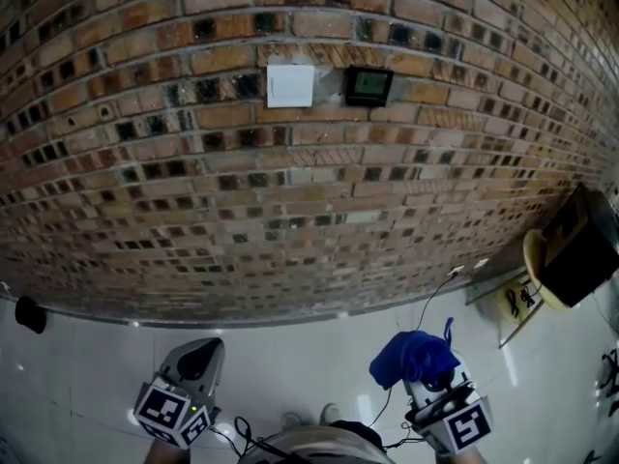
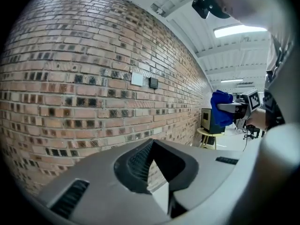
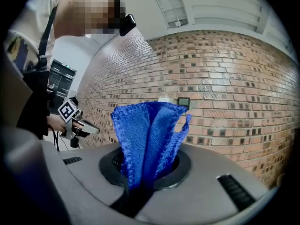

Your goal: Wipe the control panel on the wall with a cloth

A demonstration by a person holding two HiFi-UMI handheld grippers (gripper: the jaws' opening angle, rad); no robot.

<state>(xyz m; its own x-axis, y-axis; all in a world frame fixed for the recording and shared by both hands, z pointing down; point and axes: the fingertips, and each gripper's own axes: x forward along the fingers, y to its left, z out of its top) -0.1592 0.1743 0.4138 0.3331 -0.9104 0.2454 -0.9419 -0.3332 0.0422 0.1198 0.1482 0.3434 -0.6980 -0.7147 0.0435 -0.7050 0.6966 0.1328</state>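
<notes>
Brickwork [image 1: 193, 162] fills the head view, and the control panel [image 1: 368, 86] sits high on it, a small dark square just beside a white plate [image 1: 290, 85]; its display is too small to read. The right gripper [image 1: 426, 387] is low, well apart from the panel, its claw pinched on a blue cloth [image 3: 147, 135] whose bunched folds stand up and hide the jaw tips. The left gripper [image 1: 201, 356] holds nothing, claw pressed together. A dark box [image 1: 580, 259] at the right edge is partly cut off.
</notes>
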